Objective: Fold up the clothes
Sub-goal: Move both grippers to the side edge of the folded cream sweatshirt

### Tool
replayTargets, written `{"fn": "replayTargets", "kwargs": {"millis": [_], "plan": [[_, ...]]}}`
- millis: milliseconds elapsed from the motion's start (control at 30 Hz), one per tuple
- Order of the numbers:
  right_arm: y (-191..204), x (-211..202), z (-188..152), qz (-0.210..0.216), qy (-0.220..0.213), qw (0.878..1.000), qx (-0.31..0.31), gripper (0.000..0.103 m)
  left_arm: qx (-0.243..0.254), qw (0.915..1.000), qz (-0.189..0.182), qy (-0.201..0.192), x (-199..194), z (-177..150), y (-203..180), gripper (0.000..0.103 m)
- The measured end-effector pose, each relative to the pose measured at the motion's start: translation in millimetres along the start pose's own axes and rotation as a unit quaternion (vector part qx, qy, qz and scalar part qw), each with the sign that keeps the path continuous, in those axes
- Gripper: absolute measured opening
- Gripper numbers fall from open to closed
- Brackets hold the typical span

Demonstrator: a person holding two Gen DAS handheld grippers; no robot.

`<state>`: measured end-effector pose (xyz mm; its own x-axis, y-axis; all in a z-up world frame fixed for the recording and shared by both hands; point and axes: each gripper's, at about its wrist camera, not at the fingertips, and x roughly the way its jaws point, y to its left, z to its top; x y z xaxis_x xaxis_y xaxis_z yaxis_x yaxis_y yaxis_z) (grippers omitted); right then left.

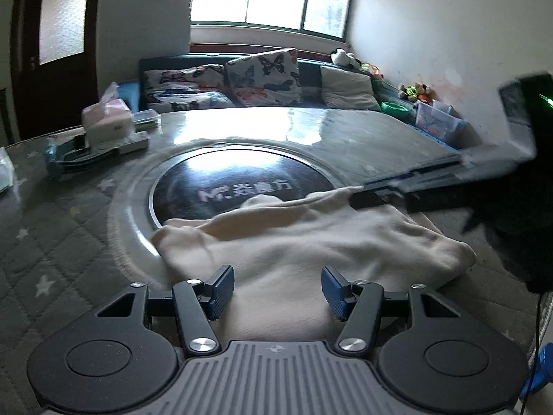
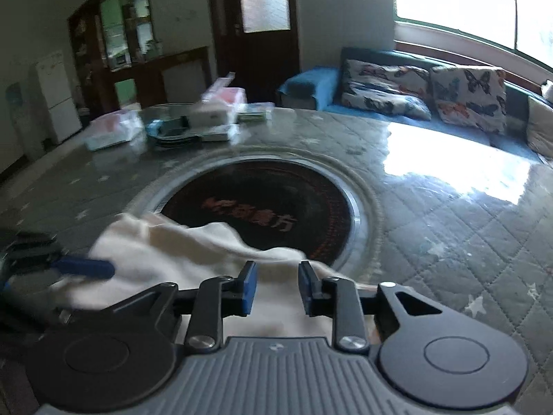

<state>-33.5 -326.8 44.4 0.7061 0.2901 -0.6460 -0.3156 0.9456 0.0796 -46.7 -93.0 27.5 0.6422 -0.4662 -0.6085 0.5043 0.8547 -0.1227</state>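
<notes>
A cream-coloured garment (image 1: 304, 242) lies crumpled on the near edge of a round table, partly over the black centre disc (image 1: 238, 186). My left gripper (image 1: 276, 287) is open just above its near part, nothing between the pads. The right gripper shows blurred at the right of the left wrist view (image 1: 373, 200), over the garment's far edge. In the right wrist view the garment (image 2: 166, 249) lies below my right gripper (image 2: 274, 287), which is open with cloth behind the pads. The left gripper's blue fingers (image 2: 86, 268) show blurred at the left.
The table has a grey quilted cover with stars (image 1: 52, 249) under glass. A tissue box (image 1: 107, 117) and several small items (image 2: 172, 128) stand at the far left side. A sofa with butterfly cushions (image 1: 262, 76) is beyond, and a storage box (image 1: 435, 121) by the wall.
</notes>
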Motion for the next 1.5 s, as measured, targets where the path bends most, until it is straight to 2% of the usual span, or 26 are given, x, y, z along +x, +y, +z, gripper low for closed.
{"fn": "replayTargets", "kwargs": {"millis": [233, 367, 467, 667, 867, 1100, 1333, 1500], "plan": [[30.4, -19.3, -20.0, 0.041, 0.002, 0.999, -0.031, 0.028, -0.014, 0.9999, 0.003, -0.001, -6.5, -7.3, 9.9, 0.059], [41.2, -18.4, -38.0, 0.034, 0.018, 0.998, -0.054, 0.032, -0.008, 0.9997, 0.021, -0.003, -10.6, -11.1, 10.1, 0.059], [45.5, -25.1, -41.5, 0.026, 0.008, 0.998, -0.064, 0.032, -0.010, 0.9995, 0.031, -0.007, -18.0, -14.6, 12.9, 0.059], [50.6, -38.2, -39.8, 0.035, -0.012, 0.997, -0.065, 0.034, -0.039, 0.9972, 0.063, -0.011, -27.9, -18.6, 27.2, 0.059], [51.2, -31.1, -47.6, 0.035, 0.006, 0.997, -0.068, 0.034, -0.020, 0.9962, 0.085, 0.002, -30.7, -27.9, 30.7, 0.060], [50.8, -40.5, -41.6, 0.031, -0.011, 0.997, -0.067, 0.037, -0.024, 0.9965, 0.080, -0.008, -34.9, -18.0, 27.0, 0.060], [48.0, -28.0, -48.5, 0.024, 0.008, 0.998, -0.056, 0.040, -0.007, 0.9964, 0.084, 0.010, -23.9, -22.9, 21.1, 0.060], [47.9, -32.9, -45.3, 0.022, -0.002, 0.998, -0.057, 0.042, 0.000, 0.9961, 0.087, 0.015, -23.4, -22.3, 19.6, 0.060]]}}
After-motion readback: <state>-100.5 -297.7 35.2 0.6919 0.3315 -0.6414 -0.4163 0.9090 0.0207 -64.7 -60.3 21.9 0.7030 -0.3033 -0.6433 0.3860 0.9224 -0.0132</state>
